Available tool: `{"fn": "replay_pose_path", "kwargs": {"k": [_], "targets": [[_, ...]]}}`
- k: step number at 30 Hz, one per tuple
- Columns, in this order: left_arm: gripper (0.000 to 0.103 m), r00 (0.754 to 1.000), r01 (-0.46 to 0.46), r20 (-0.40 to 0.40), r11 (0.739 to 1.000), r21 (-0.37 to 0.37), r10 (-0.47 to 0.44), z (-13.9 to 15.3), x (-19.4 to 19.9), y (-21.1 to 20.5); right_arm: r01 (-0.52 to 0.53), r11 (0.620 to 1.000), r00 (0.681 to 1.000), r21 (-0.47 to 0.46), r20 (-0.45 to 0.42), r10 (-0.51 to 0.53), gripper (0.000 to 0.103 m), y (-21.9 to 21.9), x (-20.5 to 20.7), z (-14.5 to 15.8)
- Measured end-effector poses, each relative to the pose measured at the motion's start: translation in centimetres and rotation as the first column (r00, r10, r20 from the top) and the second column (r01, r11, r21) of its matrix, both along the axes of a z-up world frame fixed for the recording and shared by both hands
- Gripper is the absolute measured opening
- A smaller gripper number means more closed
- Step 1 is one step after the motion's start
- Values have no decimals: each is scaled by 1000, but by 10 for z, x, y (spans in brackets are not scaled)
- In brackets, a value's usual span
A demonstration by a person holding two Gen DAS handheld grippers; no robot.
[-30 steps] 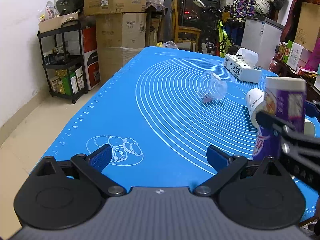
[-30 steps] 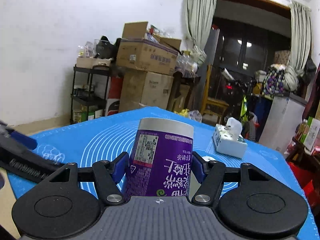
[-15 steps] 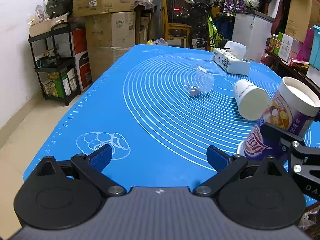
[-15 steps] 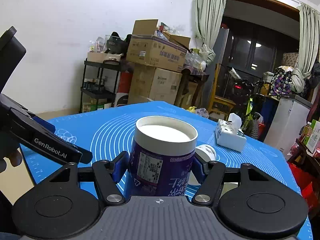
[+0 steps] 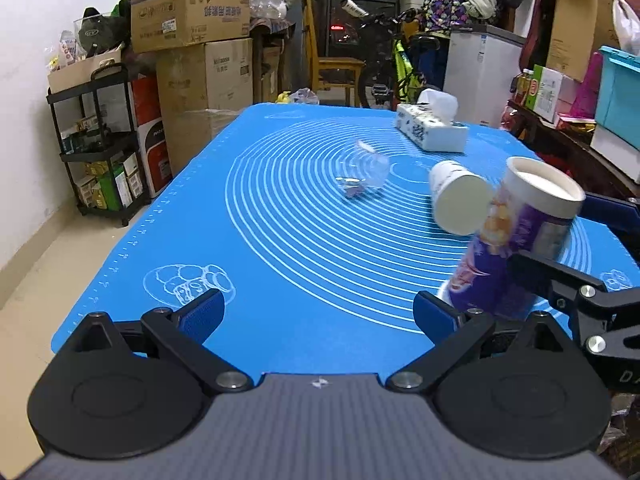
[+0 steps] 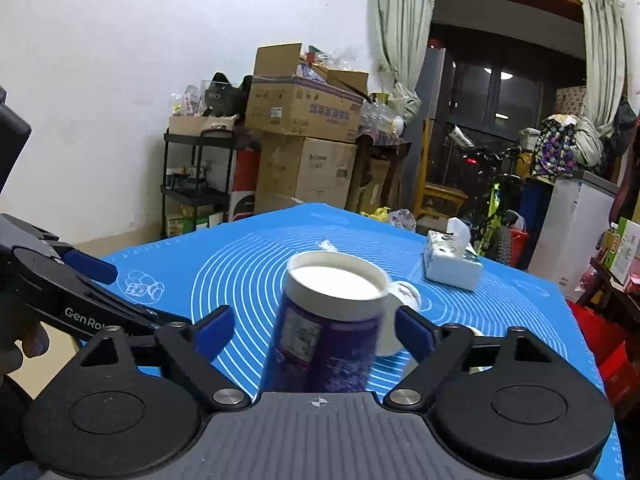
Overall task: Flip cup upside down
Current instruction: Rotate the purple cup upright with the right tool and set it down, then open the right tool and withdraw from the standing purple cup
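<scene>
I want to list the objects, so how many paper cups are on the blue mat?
2. The purple cup stands tilted between the fingers of the open right gripper. The white cup lies on its side just beyond it. Others may be hidden behind the grippers.

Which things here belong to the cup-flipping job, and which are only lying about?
Job:
- purple paper cup, tilted, between the open fingers
- right claw

Lying about:
- white cup on its side
- clear plastic cup on its side
- tissue pack
- left claw, open
</scene>
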State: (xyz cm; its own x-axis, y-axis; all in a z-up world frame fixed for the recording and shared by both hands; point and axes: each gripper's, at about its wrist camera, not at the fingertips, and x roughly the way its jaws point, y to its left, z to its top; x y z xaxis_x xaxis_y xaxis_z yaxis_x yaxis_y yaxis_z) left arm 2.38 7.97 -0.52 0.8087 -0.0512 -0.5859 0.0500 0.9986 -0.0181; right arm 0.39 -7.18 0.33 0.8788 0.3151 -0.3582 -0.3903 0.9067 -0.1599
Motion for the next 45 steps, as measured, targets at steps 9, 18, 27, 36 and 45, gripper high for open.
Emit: {"fn": "replay_pose_path", "kwargs": {"k": [9, 18, 27, 36, 45], "targets": [[100, 998, 37, 55, 999, 17, -38, 8, -30, -29, 111, 991, 993, 77, -56, -107, 93, -42, -29, 0], [100, 996, 74, 50, 997, 18, -75, 6, -46, -46, 223, 974, 960, 51, -184, -210, 93, -69, -48, -7], [100, 996, 84, 28, 996, 13, -84, 4, -52, -51, 219, 975, 951, 40, -233, -204, 92, -67, -55, -13], [100, 996, 88, 27, 996, 19, -89, 3, -58, -54, 228, 973, 944, 48, -257, -209, 91, -70, -57, -13], [100, 995, 94, 24, 995, 23, -94, 2, -59, -56, 236, 971, 940, 44, -266, -216, 91, -71, -58, -13]]}}
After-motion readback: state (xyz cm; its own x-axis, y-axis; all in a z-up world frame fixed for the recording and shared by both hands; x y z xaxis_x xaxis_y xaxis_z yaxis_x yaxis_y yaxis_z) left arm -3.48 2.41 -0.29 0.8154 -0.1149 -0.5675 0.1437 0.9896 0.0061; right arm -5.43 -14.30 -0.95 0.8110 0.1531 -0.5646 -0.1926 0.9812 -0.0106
